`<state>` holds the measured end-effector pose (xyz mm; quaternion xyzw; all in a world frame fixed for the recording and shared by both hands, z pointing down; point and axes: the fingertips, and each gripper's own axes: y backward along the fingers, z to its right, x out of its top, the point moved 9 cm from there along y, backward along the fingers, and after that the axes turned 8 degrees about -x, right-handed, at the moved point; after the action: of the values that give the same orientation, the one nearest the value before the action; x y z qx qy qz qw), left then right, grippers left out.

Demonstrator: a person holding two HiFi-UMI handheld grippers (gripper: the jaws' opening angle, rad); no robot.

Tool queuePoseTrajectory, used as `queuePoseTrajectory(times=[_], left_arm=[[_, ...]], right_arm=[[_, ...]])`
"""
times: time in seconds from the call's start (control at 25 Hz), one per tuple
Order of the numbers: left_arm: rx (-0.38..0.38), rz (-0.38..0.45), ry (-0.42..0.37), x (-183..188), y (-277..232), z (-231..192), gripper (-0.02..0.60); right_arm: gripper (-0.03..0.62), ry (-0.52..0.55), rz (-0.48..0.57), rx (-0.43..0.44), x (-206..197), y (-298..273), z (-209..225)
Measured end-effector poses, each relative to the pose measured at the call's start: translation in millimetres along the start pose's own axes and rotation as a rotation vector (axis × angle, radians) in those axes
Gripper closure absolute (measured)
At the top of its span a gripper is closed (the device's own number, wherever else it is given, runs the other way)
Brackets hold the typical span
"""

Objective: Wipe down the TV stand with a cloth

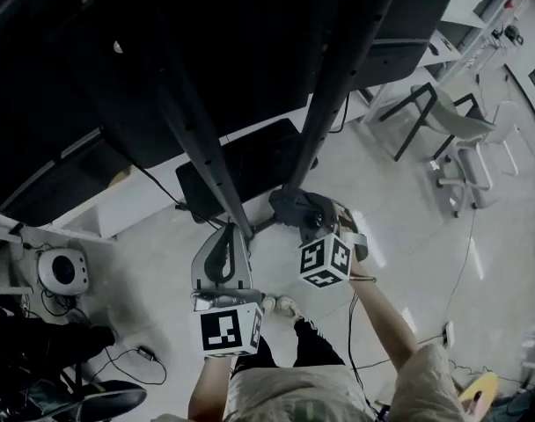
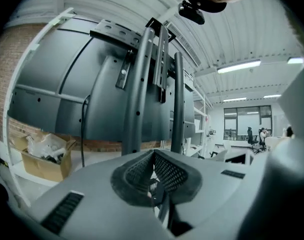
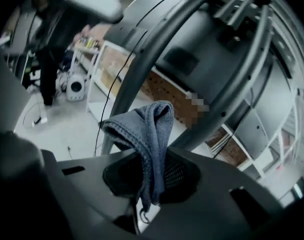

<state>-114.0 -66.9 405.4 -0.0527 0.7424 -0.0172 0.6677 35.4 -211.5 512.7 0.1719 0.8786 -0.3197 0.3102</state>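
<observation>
The TV stand has two dark uprights, the left upright [image 1: 201, 139] and the right upright [image 1: 333, 95], which carry the back of a big TV [image 2: 52, 94] over a dark base plate [image 1: 241, 170]. A blue-grey cloth [image 3: 151, 129] hangs folded from my right gripper [image 3: 153, 156], which is shut on it. In the head view the cloth [image 1: 300, 207] lies against the foot of the right upright, with the right gripper [image 1: 304, 218] behind it. My left gripper [image 1: 225, 236] sits at the foot of the left upright. Its jaws [image 2: 153, 156] are shut with nothing in them and point up at both uprights.
A cardboard box [image 2: 44, 156] stands by the brick wall behind the TV. A white round device [image 1: 63, 271] and cables lie on the floor at the left. Chairs [image 1: 465, 152] and desks stand at the right. The person's feet [image 1: 281, 304] are close to the base.
</observation>
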Motion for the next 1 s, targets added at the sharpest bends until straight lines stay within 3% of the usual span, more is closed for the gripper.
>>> queuePoseTrajectory(times=[0.16,0.24,0.36,0.64,0.88,1.0], left_arm=[[0.047,0.070,-0.103,37.5,27.0,9.8,0.566],[0.056,0.103,-0.102,50.3,35.5,15.6,0.566],[0.038,0.138,-0.075,62.3,45.0,23.2,0.566],[0.069,0.180,-0.098,82.6,62.3,25.6,0.566],[0.099,0.171,-0.114,87.3,70.4,24.8,0.566],[0.124,0.171,-0.171,111.9,73.9,17.9,0.566]], right_arm=[[0.536,-0.396,0.145,0.035,46.3,69.9,29.1],[0.536,-0.557,0.222,0.035,58.4,100.0,39.1],[0.536,-0.699,0.305,0.010,67.1,136.5,44.2],[0.536,-0.793,0.452,-0.013,90.1,181.5,55.9],[0.536,-0.785,0.457,-0.001,95.8,184.3,56.2],[0.536,-0.706,0.536,-0.028,132.3,186.6,72.3]])
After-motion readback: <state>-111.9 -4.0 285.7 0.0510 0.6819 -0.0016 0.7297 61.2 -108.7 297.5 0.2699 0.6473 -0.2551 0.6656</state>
